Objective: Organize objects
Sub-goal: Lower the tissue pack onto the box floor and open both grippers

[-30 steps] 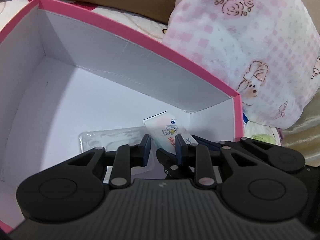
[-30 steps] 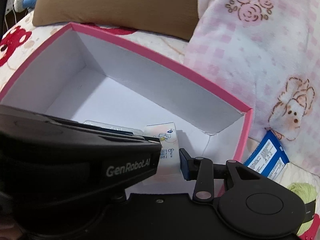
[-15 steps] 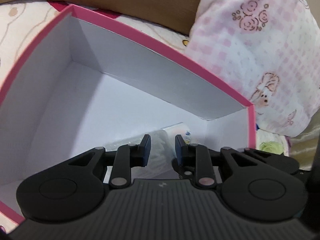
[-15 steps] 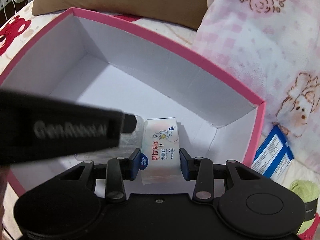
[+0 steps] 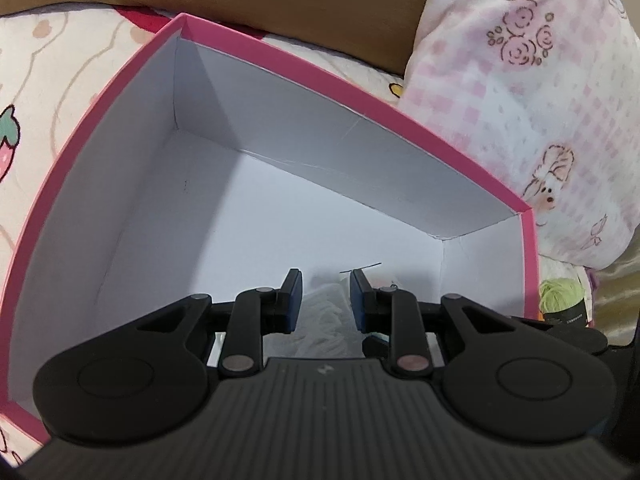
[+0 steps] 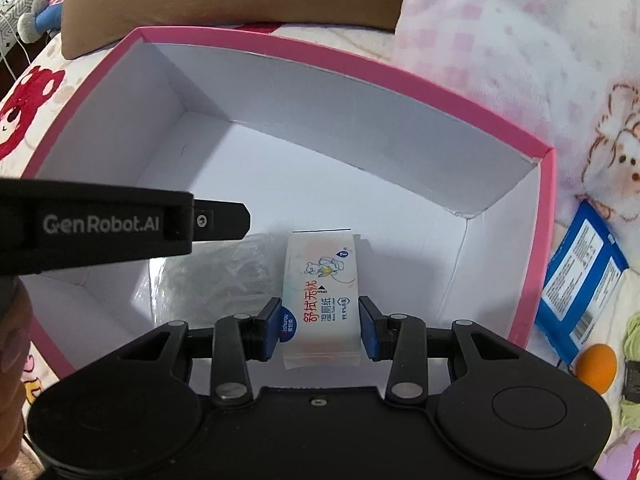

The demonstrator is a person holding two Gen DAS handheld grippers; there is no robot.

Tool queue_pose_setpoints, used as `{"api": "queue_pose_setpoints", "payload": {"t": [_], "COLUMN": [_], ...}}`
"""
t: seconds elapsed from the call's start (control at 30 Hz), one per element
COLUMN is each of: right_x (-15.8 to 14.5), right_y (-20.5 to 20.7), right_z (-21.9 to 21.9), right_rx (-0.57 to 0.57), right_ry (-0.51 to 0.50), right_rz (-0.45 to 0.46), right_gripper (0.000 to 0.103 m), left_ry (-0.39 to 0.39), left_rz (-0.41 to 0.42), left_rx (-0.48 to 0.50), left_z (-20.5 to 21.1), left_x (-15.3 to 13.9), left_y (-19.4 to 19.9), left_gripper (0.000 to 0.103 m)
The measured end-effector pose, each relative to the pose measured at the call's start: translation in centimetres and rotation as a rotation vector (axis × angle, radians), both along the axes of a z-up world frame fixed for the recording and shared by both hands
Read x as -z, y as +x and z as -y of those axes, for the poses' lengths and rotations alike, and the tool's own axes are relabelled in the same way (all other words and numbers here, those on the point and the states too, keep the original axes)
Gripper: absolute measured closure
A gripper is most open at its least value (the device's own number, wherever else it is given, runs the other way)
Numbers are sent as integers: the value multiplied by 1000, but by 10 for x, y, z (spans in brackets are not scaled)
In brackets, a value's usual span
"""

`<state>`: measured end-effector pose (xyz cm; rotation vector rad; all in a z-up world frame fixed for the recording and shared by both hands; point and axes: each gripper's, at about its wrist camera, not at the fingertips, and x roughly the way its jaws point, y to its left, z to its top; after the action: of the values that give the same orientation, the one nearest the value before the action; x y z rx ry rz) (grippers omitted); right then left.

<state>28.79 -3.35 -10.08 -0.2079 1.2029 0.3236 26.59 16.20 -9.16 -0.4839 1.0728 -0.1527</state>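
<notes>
The right gripper (image 6: 319, 328) straddled the wet-wipes pack (image 6: 320, 300) inside the pink box (image 6: 546, 240), pads seemingly pinching it. The left gripper (image 5: 325, 300) hung empty, jaws nearly closed.

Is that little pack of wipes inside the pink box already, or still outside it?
Inside. The pack of wipes lies flat on the white floor of the pink box, next to a clear plastic bag.

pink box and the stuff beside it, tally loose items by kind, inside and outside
wipes pack, in the pink box: 1
clear plastic pack, in the box: 1
blue packet, outside: 1
orange ball, outside: 1
green yarn, outside: 1
total: 5
</notes>
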Motion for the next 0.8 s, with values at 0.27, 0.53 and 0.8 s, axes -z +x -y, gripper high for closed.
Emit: {"api": "queue_pose_setpoints", "payload": {"t": [0.27,0.53,0.8], "right_x": [4,-14,-47], "right_y": [3,-11,-34], "right_z": [5,15,37], "right_rx": [-59,-160,-196], "right_ry": [4,44,135], "right_rz": [34,93,123], "right_gripper": [58,53,53], "left_ry": [4,10,21], "left_rz": [-5,0,-18], "left_rx": [21,21,18], "left_z": [12,17,23], "left_x": [6,9,4], "left_y": [-2,-8,-16], "left_gripper": [78,78,78]}}
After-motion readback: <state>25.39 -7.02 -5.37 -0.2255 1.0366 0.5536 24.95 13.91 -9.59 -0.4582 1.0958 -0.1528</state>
